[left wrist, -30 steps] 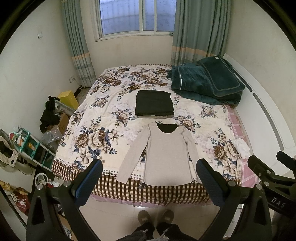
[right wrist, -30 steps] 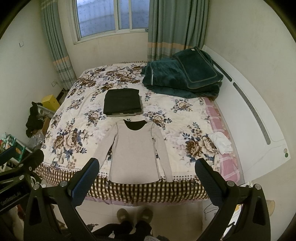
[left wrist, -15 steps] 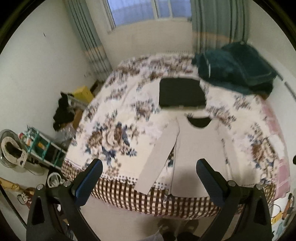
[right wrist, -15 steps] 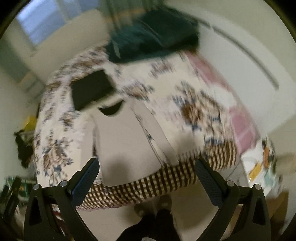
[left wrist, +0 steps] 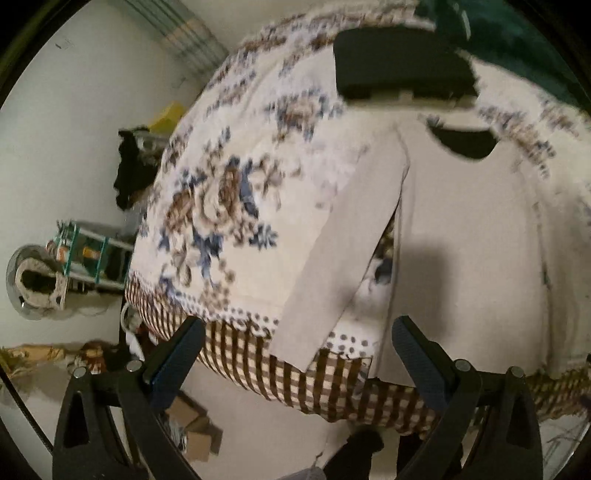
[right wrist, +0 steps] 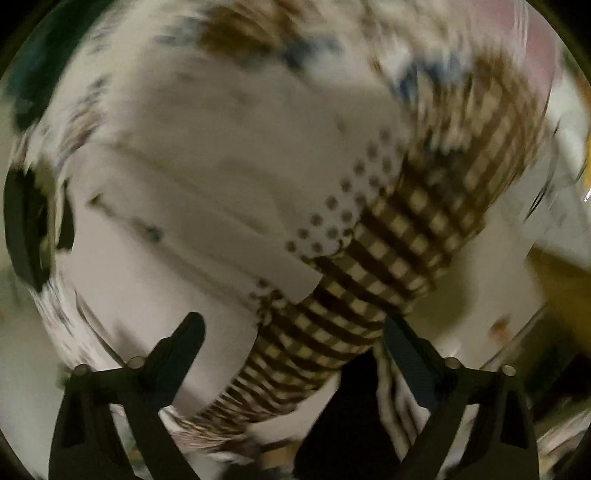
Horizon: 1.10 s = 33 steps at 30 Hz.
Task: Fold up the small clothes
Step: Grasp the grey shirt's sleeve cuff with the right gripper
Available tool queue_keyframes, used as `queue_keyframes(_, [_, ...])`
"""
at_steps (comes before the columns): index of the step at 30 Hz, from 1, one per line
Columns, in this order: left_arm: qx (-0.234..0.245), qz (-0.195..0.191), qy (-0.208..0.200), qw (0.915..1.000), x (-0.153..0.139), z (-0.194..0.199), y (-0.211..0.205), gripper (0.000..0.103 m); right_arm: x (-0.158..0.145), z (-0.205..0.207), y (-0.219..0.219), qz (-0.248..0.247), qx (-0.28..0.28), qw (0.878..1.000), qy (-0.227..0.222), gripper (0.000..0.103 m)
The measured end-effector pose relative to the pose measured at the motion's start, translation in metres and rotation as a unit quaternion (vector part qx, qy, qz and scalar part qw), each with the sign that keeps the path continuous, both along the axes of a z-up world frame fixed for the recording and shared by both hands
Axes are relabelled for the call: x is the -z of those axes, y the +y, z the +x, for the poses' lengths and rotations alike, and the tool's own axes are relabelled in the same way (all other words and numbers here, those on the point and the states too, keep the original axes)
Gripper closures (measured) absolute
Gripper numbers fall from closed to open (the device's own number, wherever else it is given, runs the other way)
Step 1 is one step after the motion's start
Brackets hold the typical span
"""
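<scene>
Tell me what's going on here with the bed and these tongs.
A person holds a pair of tongs in each hand over a beige long-sleeved top spread flat on a floral bedspread. The left tongs are open near the end of one sleeve, the right tongs open near the other, at the bed's edge. Neither touches the top yet. A dark folded garment lies behind it.

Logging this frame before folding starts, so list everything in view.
Beige long-sleeved top: one, spread flat at the bed's near edge.
Folded black garment: one, beyond the top's neckline.
Dark green blanket: one, far right of the bed.
Floral bedspread with brown checked border: one, covering the bed.
Black clothing heap: one, left of the bed.
Yellow box: one, by the wall.
Left gripper: black, open, at the left cuff.
Right gripper: black, open, at the right cuff.
</scene>
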<state>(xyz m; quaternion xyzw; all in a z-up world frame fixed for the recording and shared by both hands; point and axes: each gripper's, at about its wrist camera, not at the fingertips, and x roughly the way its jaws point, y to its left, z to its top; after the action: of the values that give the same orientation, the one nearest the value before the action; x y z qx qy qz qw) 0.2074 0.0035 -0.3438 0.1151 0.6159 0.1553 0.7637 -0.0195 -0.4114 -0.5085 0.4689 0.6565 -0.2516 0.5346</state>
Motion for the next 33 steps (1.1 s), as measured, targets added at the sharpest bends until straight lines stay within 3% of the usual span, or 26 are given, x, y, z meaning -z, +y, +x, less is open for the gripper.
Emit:
queue_keyframes(2, [-0.008,-0.001,0.022,0.9997,0.025,0.007,-0.005,0.000,0.048,-0.021,-0.008,0.057,0.068,0.996,0.005,0.008])
queue_keyframes(4, [-0.010,0.001,0.039,0.9992,0.052,0.013,-0.011,0.000,0.075,-0.042,-0.007,0.100,0.126,0.987,0.005,0.008])
queue_keyframes(6, [-0.006,0.003,0.050,0.9987,0.078,0.017,-0.019,0.000,0.099,-0.056,-0.003,0.142,0.192,0.971,-0.014,0.008])
queue_keyframes(8, [-0.001,0.002,0.065,0.9979,0.100,0.022,-0.026,0.000,0.116,-0.065,0.005,0.175,0.253,0.950,-0.042,0.015])
queue_keyframes(9, [0.001,0.000,0.071,0.9975,0.108,0.025,-0.029,0.000,0.124,-0.063,0.009,0.185,0.277,0.941,-0.062,0.022])
queue_keyframes(11, [0.007,-0.005,0.076,0.9971,0.122,0.030,-0.035,0.000,0.129,-0.055,0.016,0.187,0.288,0.936,-0.077,0.049])
queue_keyframes(12, [0.011,-0.008,0.076,0.9970,0.127,0.033,-0.039,0.000,0.123,-0.045,0.021,0.171,0.270,0.944,-0.083,0.077])
queue_keyframes(13, [0.017,-0.010,0.074,0.9970,0.133,0.037,-0.046,0.000,0.116,-0.034,0.023,0.152,0.243,0.955,-0.083,0.092])
queue_keyframes(15, [0.028,-0.013,0.072,0.9969,0.141,0.042,-0.054,0.000,0.085,-0.009,0.025,0.086,0.176,0.975,-0.106,0.093])
queue_keyframes(17, [0.034,-0.019,0.069,0.9968,0.146,0.046,-0.060,0.000,0.053,0.010,0.026,0.028,0.114,0.985,-0.128,0.093])
queue_keyframes(19, [0.034,-0.029,0.067,0.9967,0.149,0.049,-0.065,0.000,0.006,0.031,0.019,-0.053,0.048,0.985,-0.158,0.094])
queue_keyframes(22, [0.040,-0.040,0.064,0.9964,0.152,0.052,-0.072,0.000,-0.050,0.058,0.007,-0.175,-0.043,0.969,-0.171,0.093])
queue_keyframes(23, [0.044,-0.042,0.064,0.9961,0.154,0.052,-0.075,0.000,-0.052,0.065,-0.003,-0.178,-0.054,0.968,-0.166,0.091])
queue_keyframes(25, [0.048,-0.043,0.066,0.9957,0.157,0.054,-0.080,0.000,-0.031,0.078,-0.021,-0.141,-0.083,0.980,-0.116,0.068])
queue_keyframes(27, [0.050,-0.044,0.071,0.9952,0.160,0.054,-0.083,0.000,0.007,0.062,-0.038,-0.078,-0.046,0.994,-0.064,0.056])
queue_keyframes(30, [0.055,-0.041,0.071,0.9951,0.161,0.055,-0.083,0.000,0.030,0.036,-0.058,-0.058,0.051,0.995,-0.070,0.046])
queue_keyframes(33, [0.054,-0.037,0.076,0.9950,0.166,0.055,-0.080,0.000,0.051,0.022,-0.073,-0.023,0.131,0.985,-0.108,0.038])
